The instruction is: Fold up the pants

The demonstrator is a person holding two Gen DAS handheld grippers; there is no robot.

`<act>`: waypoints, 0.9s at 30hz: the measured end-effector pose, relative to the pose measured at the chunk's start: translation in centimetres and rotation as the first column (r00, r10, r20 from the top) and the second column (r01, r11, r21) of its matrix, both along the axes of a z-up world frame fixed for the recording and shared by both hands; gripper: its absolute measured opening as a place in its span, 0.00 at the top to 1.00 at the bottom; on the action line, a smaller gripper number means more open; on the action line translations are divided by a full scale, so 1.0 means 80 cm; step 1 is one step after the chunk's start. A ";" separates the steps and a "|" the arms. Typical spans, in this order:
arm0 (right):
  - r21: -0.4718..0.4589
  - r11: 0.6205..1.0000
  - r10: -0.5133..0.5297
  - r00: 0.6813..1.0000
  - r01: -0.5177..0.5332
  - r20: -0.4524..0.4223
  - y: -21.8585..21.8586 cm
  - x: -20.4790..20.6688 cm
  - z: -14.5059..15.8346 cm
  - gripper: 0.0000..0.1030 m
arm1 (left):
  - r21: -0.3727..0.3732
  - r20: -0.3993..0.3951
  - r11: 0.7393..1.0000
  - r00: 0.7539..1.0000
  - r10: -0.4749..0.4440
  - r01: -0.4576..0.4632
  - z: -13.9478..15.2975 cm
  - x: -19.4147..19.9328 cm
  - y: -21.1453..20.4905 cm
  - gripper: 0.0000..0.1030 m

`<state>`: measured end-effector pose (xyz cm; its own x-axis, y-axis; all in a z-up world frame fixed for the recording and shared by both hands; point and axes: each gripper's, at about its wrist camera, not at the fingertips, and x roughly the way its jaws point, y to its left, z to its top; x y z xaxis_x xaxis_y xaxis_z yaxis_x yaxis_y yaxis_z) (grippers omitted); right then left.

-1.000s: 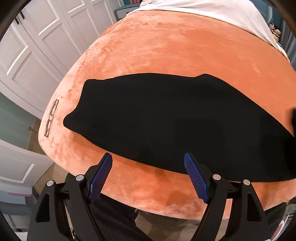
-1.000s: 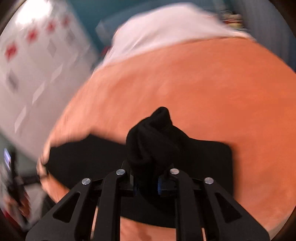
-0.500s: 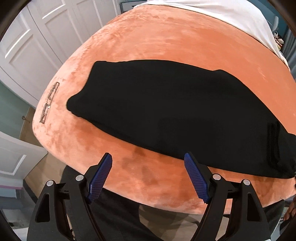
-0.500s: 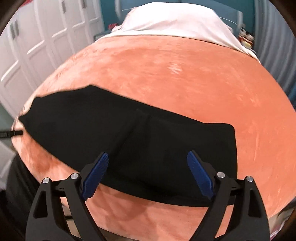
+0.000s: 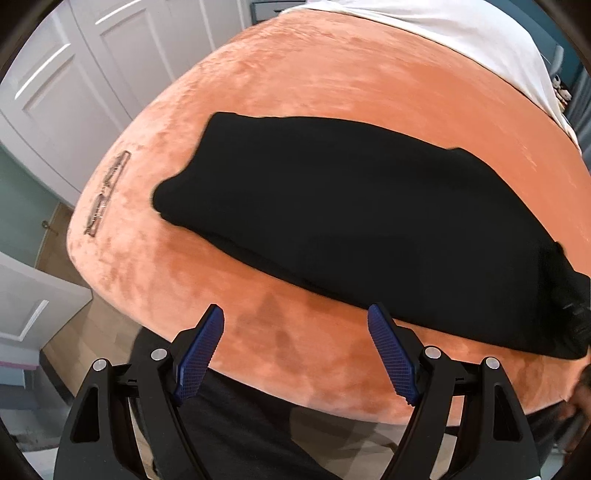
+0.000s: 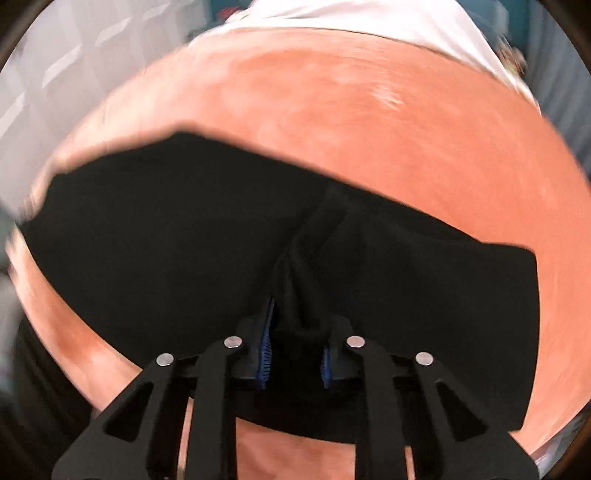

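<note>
The black pants (image 5: 354, 221) lie folded lengthwise in a long strip across the orange plush bed cover (image 5: 332, 92). My left gripper (image 5: 295, 347) is open and empty, held just off the near edge of the bed, short of the pants. In the right wrist view the pants (image 6: 184, 251) spread across the cover (image 6: 369, 122). My right gripper (image 6: 295, 332) is shut on a bunched ridge of the black fabric at the near edge, which rises in a crease between the blue pads (image 6: 266, 343).
White wardrobe doors (image 5: 92, 74) stand to the left. A white sheet or pillow (image 5: 461, 29) lies at the far end of the bed. A small embroidered patch (image 5: 107, 192) marks the cover's left edge. Wooden floor (image 5: 59, 240) shows below it.
My right gripper was shut on the pants, opened half a second ago, and has now shut on the fabric again. My left gripper stayed open and drew back a little from the pants.
</note>
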<state>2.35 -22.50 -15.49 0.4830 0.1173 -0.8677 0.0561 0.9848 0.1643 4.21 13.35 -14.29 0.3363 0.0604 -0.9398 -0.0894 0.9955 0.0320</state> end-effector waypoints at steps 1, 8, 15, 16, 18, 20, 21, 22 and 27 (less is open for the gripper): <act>0.047 0.999 -0.015 1.000 0.014 0.020 0.005 0.005 0.014 0.83 | 0.003 -0.004 1.000 1.000 0.008 -0.008 -0.003 0.002 0.006 0.25; 0.094 0.976 0.209 0.969 -0.197 -0.135 0.121 0.070 -0.047 0.65 | -0.037 -0.024 0.999 0.999 0.037 -0.038 -0.006 0.008 0.023 0.25; 0.238 0.965 0.098 0.994 -0.105 0.044 0.074 0.016 0.011 0.51 | 0.005 0.017 0.999 0.998 0.052 -0.052 0.001 0.002 0.053 0.20; 0.233 0.970 0.060 0.997 -0.071 0.053 0.058 0.009 0.019 0.50 | 0.010 0.018 0.999 0.999 0.050 -0.050 -0.002 0.004 0.054 0.20; 0.194 0.981 -0.005 0.998 -0.007 0.060 0.032 0.000 0.030 0.49 | 0.005 0.012 0.999 0.999 0.037 -0.037 -0.005 0.010 0.048 0.20; 0.151 0.988 -0.048 0.997 0.038 0.060 0.017 -0.003 0.035 0.49 | -0.028 0.010 1.000 1.000 0.000 0.000 -0.004 0.018 0.028 0.20; 0.141 0.988 -0.063 0.997 0.055 0.052 0.015 0.003 0.035 0.56 | -0.042 0.018 0.999 1.000 -0.023 0.024 0.000 0.020 0.015 0.20; 0.131 0.989 -0.073 0.996 0.066 0.050 0.015 0.001 0.034 0.69 | -0.047 0.031 0.998 0.998 -0.052 0.053 0.004 0.021 0.001 0.20; 0.067 0.998 -0.012 1.000 0.011 0.007 0.058 0.062 0.015 0.81 | -0.048 0.030 0.985 0.986 -0.166 0.167 0.013 0.026 -0.066 0.20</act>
